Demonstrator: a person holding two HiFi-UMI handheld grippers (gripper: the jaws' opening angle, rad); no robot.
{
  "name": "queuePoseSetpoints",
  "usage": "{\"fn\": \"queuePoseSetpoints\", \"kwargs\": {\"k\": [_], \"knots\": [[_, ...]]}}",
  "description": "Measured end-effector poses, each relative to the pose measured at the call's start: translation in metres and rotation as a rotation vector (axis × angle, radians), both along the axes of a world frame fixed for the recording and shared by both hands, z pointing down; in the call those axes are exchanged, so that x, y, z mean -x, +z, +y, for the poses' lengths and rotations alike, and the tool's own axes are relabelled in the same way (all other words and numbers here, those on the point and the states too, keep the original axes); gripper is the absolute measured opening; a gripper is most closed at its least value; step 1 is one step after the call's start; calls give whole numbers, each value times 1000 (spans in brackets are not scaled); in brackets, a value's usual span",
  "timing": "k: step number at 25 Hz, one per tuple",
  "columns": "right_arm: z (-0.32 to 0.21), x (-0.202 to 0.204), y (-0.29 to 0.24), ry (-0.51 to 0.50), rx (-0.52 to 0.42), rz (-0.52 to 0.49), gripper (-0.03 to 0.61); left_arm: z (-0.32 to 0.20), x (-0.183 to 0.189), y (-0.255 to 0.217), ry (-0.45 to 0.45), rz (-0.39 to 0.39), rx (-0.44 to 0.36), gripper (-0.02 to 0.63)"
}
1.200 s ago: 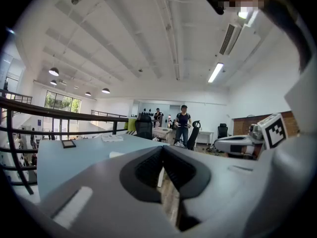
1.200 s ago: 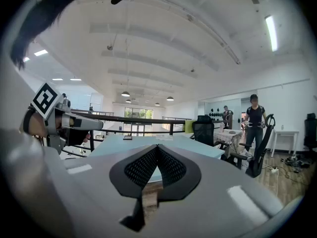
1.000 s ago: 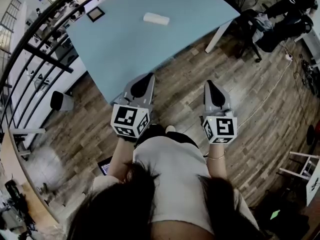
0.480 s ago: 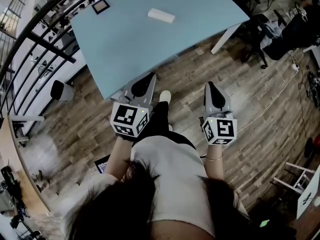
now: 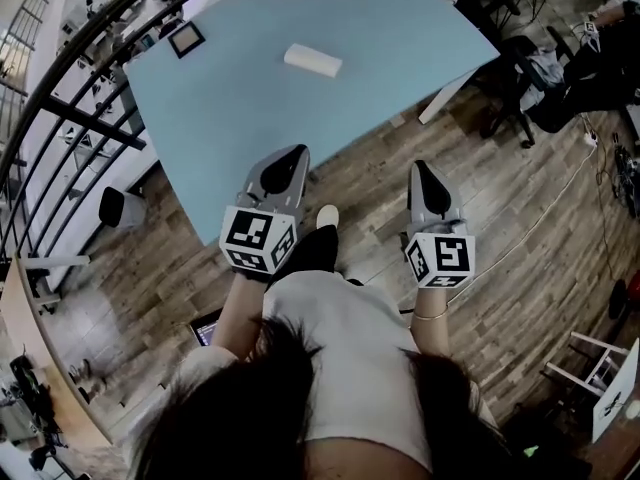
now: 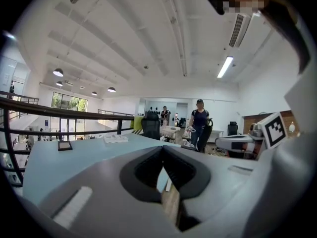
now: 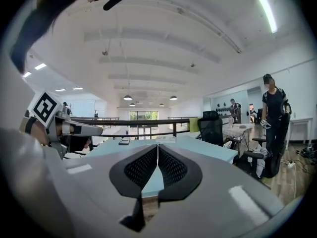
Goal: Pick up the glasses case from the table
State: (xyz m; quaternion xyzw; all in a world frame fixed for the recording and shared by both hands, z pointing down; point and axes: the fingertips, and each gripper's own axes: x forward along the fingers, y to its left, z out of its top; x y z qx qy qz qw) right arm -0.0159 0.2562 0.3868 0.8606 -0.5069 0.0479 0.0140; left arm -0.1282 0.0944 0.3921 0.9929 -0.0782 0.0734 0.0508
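The glasses case (image 5: 312, 60) lies on the blue table (image 5: 230, 118), well in from the near edge and well apart from both my tongs. In the head view it sits at about twelve o'clock from my left gripper (image 5: 297, 154) and about ten o'clock from my right gripper (image 5: 420, 166), so I judge the left the nearer one. Its long axis runs roughly nine to three, the three o'clock end tipped slightly toward me, so I would reach straight ahead and close across its short width.

Both tongs have their jaws pressed together with nothing between them. The left hangs over the table's near edge, the right over the wooden floor (image 5: 520, 228).

The case looks closed, and I cannot see what is inside.
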Motion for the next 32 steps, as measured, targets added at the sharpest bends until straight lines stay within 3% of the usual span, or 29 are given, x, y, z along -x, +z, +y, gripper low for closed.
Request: {"fn": "queuePoseSetpoints", "kwargs": {"k": [7,15,17,32], "knots": [[-48,-57,-12,-7,-4,10,5,-48,-63,-9,16,18,4,58],[-102,-95,-19,-35,-14,21,13,-95,-101,-4,19,21,26,58],[-114,-101,-18,-46,-15,16,49,-105,-107,-2,16,22,30,58],[-169,-121,-7,-122,49,-15,155,-146,-116,19,-41,2,93,58]]}}
